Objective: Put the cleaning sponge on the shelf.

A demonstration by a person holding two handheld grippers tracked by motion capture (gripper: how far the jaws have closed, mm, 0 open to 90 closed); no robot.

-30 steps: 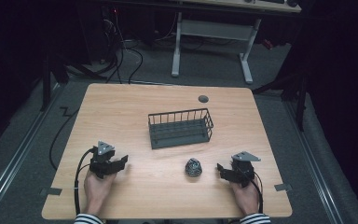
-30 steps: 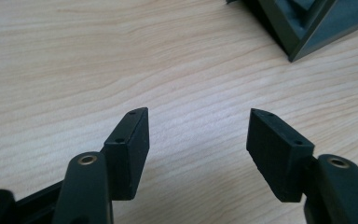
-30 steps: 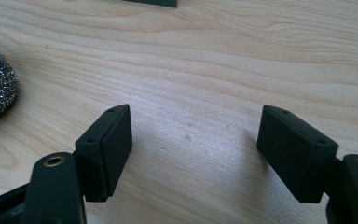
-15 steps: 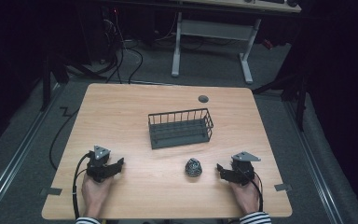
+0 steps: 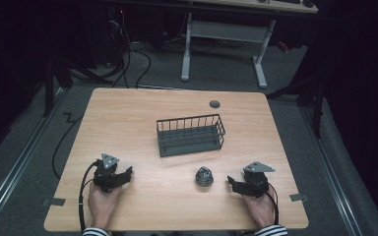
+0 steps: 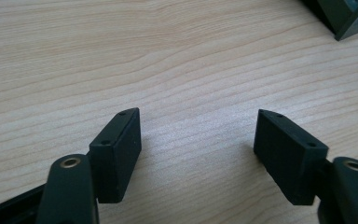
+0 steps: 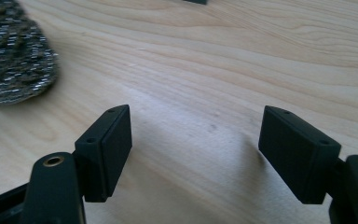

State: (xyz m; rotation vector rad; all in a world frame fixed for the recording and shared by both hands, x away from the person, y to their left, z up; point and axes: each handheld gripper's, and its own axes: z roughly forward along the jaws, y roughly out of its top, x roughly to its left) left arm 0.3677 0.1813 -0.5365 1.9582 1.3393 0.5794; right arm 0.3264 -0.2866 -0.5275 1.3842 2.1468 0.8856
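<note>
I see a flat wooden table (image 5: 128, 118) with pale brown grain lines running across it. In the middle sits a dark wire basket (image 5: 190, 134), shaped like a long box with thin bars all around. Just in front of it, a bit to the right, lies a small round scrubber ball (image 5: 204, 176) made of shiny tangled metal threads. It looks rough and bumpy. It rests on the bare wood, apart from the basket.

My left gripper (image 5: 128, 172) sits low at the front left of the table, held in a hand (image 5: 101, 201). In the left gripper view its two black blocky jaws stand wide apart, with nothing but wood between them. A dark corner of the basket peeks in at the top right there.

My right gripper (image 5: 230, 182) sits at the front right, near the scrubber ball but not touching it. Its jaws are wide too, and hold nothing. In the right gripper view the scrubber ball (image 7: 14, 56) lies up to the left of the jaws.

A small dark round cap (image 5: 214, 103) sits flat near the far edge of the table.
</note>
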